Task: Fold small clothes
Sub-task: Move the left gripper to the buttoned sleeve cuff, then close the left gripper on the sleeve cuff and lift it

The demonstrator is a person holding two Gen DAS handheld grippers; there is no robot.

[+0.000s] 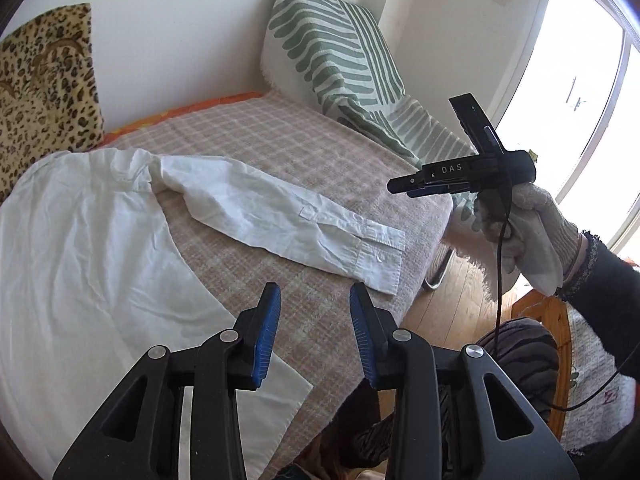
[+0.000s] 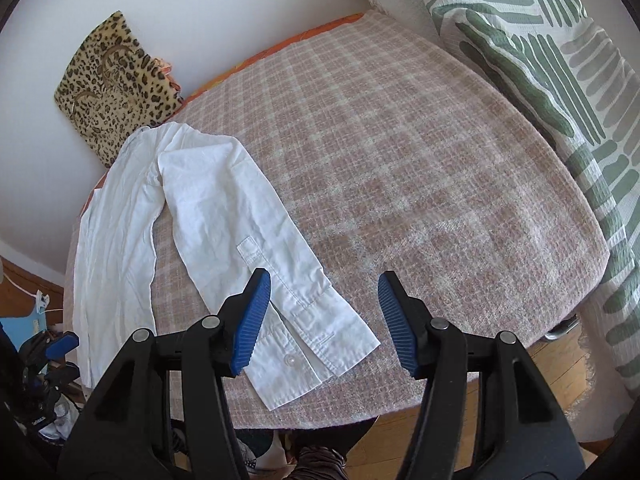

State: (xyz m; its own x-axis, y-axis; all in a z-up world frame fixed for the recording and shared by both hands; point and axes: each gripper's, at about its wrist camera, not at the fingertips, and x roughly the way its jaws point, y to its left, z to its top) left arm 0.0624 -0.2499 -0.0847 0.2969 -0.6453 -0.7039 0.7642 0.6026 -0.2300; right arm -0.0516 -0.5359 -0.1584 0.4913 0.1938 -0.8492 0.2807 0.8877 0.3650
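Note:
A small white long-sleeved shirt [image 1: 76, 240] lies flat on a pink checked blanket [image 1: 280, 148]. One sleeve [image 1: 288, 220] stretches out to the right, its cuff [image 1: 380, 260] near the bed's front edge. My left gripper [image 1: 315, 320] is open and empty, above the blanket between the shirt's hem and the cuff. My right gripper [image 2: 324, 312] is open and empty, just above the cuff [image 2: 316, 344] of the sleeve [image 2: 240, 216]. The right gripper also shows in the left wrist view [image 1: 404, 188], held by a gloved hand [image 1: 528, 232] over the bed's right corner.
A leopard-print cushion [image 1: 44, 88] leans on the wall at the back left. A green-and-white striped cushion and throw [image 1: 336, 52] stand at the back right. Wooden floor [image 1: 436, 300] lies past the bed's edge, and a window [image 1: 560, 72] is at the right.

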